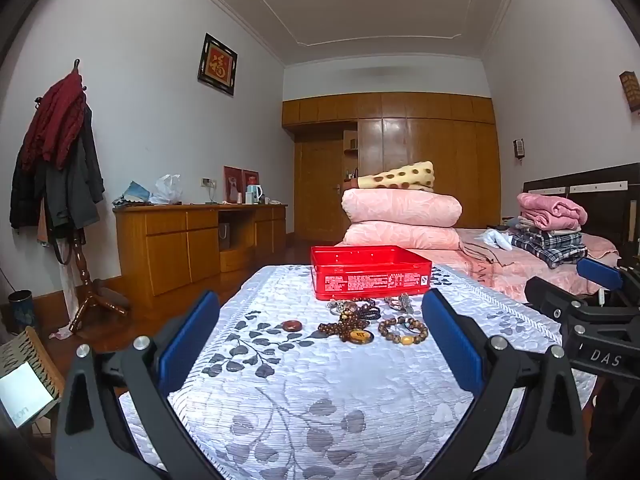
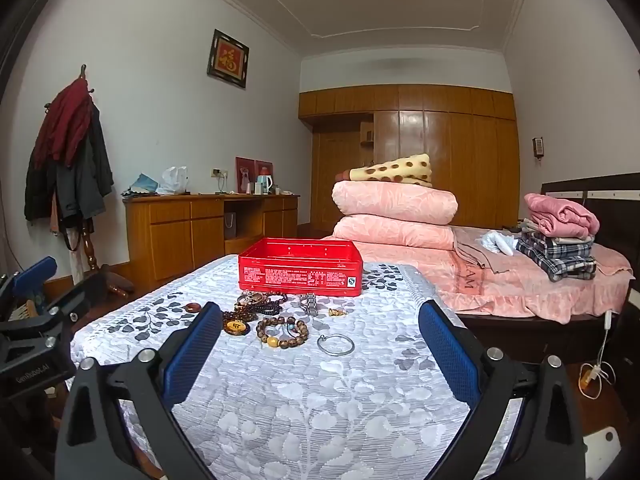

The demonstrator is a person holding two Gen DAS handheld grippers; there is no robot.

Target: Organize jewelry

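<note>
An open red tin box (image 1: 370, 272) (image 2: 300, 266) stands on a table with a white leaf-patterned cloth (image 1: 304, 392) (image 2: 320, 400). In front of it lies jewelry: a brown bead bracelet (image 1: 403, 330) (image 2: 283, 333), a dark bead necklace with a round amber pendant (image 1: 359, 335) (image 2: 236, 326), a red-brown ring pendant (image 1: 291, 325) (image 2: 194, 307), a metal watch band (image 2: 310, 304) and a silver bangle (image 2: 335, 344). My left gripper (image 1: 320, 332) is open and empty, short of the jewelry. My right gripper (image 2: 320, 340) is open and empty, its fingers either side of the pile.
A bed (image 2: 520, 280) with folded pink quilts (image 2: 394, 216) and clothes stands behind and right of the table. A wooden desk (image 1: 200, 240) and a coat rack (image 1: 60, 160) line the left wall. The right gripper's body (image 1: 592, 320) shows at the left view's right edge.
</note>
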